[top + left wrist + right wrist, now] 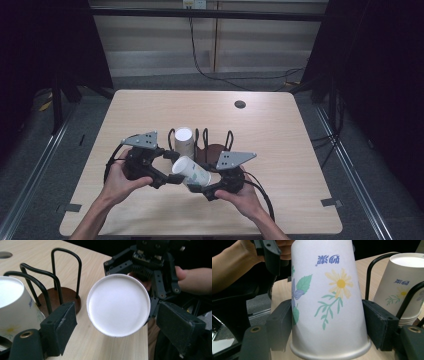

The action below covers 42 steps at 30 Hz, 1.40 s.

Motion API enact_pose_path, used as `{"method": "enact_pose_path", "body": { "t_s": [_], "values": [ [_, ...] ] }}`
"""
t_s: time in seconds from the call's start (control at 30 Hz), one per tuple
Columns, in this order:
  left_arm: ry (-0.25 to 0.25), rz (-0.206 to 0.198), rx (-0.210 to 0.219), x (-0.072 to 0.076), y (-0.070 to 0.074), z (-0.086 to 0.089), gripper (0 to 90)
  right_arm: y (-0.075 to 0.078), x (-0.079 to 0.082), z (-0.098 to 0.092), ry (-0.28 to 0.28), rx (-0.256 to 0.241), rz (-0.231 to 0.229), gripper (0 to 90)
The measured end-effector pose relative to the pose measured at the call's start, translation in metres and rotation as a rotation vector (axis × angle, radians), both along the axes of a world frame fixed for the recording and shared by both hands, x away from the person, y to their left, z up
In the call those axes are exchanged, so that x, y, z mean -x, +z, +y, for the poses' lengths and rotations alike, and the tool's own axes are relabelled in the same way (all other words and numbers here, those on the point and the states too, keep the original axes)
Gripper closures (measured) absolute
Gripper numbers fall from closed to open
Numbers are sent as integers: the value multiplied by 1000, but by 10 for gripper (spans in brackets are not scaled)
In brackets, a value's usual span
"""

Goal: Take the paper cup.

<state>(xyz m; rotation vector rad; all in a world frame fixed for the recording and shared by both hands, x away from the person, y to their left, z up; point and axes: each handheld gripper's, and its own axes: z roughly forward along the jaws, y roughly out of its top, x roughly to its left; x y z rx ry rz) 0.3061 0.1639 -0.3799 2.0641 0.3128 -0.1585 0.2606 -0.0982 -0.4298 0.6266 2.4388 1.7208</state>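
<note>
A white paper cup with a flower print (192, 171) lies on its side in the air between both grippers. My right gripper (202, 181) (329, 330) is shut on the cup (324, 290) near its rim. My left gripper (172, 167) (120, 325) stands open around the cup's closed bottom (118, 303), with small gaps on both sides. A second flowered cup (183, 140) (12, 305) (404, 290) sits upside down on a black wire rack with a brown base (215, 150) (65, 297), just behind the grippers.
The wooden table (150, 105) has a round cable hole (240, 104) at the back right. The rack's wire loops (369, 272) stand close beside the held cup. Cables trail from both grippers toward the table's front edge.
</note>
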Motion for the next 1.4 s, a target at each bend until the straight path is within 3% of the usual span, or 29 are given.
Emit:
{"method": "enact_pose_path", "body": {
  "t_s": [0.2, 0.37, 0.43, 0.73, 0.87, 1.0, 1.4],
  "values": [
    [-6, -40, -25, 3, -3, -3, 169, -1, -1, -3, -15, 38, 14, 288],
    [1, -56, -62, 3, -6, -5, 176, -1, -2, -6, -18, 63, 23, 291],
    [-1, -72, -95, 4, -6, -6, 175, 1, -3, -7, -29, 81, 30, 292],
    [13, -98, -128, 5, -10, -7, 172, 10, -4, -15, -11, 125, 48, 293],
    [-8, -107, -168, 7, -12, -12, 172, 9, -6, -16, 9, 160, 73, 300],
    [-24, -126, -180, 11, -14, -17, 181, 8, -6, -15, 28, 186, 90, 300],
    [-49, -103, -224, 9, -24, -22, 192, 7, -8, -10, 66, 347, 129, 303]
  ]
}}
